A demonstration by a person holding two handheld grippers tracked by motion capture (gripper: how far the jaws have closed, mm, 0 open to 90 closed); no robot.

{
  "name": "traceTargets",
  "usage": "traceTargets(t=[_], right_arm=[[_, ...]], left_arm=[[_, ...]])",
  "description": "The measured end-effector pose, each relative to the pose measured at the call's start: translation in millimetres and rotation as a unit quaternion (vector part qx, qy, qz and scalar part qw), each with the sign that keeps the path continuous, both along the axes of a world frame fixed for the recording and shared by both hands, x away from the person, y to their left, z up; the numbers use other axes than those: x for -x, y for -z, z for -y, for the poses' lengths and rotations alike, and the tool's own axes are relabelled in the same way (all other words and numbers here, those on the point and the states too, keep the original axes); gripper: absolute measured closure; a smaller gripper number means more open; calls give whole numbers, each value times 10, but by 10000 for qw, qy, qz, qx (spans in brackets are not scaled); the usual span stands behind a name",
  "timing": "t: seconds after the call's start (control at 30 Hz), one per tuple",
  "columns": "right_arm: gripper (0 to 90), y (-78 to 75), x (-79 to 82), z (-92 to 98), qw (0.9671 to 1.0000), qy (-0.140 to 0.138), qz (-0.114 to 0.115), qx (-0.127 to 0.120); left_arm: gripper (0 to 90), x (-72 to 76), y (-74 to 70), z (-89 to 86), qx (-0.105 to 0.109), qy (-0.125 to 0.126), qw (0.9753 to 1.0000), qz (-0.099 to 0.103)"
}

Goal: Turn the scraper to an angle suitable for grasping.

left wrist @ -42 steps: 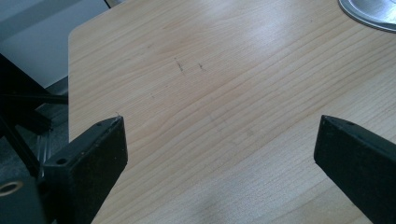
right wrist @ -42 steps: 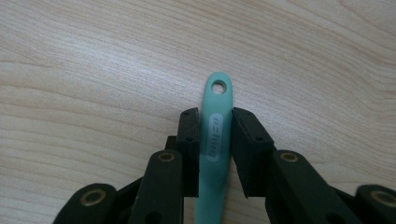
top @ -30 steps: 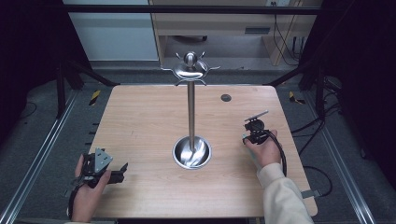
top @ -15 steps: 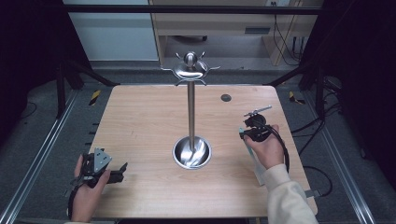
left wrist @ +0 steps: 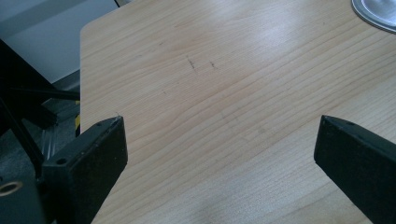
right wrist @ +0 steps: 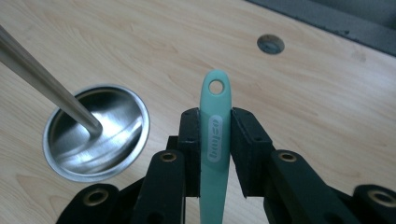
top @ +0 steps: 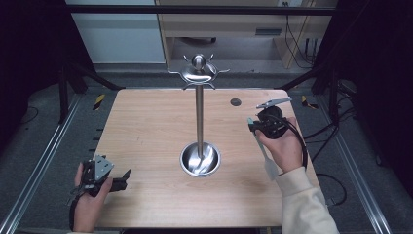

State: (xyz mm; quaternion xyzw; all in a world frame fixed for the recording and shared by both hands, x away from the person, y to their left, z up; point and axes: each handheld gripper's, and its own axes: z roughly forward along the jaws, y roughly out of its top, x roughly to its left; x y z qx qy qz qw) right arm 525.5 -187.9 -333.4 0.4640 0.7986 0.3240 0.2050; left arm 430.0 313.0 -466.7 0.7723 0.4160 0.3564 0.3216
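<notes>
- One utensil, a mint-green handle (right wrist: pixel 215 135) with a hanging hole, is clamped between the right claw (right wrist: pixel 215 123) jaws, lifted above the table (top: pixel 146 126).
- Left claw (left wrist: pixel 219 140) spread wide, empty, resting near the table's corner.
- Steel hook stand (top: pixel 198 73) carries nothing; hanging not yet done, by my judgement.

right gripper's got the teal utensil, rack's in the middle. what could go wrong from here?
1. The right gripper pinches the teal utensil only on its narrow handle, and the long end trails below the hand; it could pivot or slip.
2. The hanging hole is small and the rack hooks sit high on a thin pole; a missed hook may knock the stand.
3. The left gripper is open and far off, so nothing steadies the base.
</notes>
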Motion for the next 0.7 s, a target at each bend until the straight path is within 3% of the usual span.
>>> traceTargets(t=[0.4,0.7], right_arm=[[745,-279,74,-27,9962,-95,411,-759],[745,-491,146,-183,9941,-251,774,-722]], left_arm=[[24,21,6,-45,46,-114,9999,-28],[24,-10,-31,-86,125,-141,9998,50]])
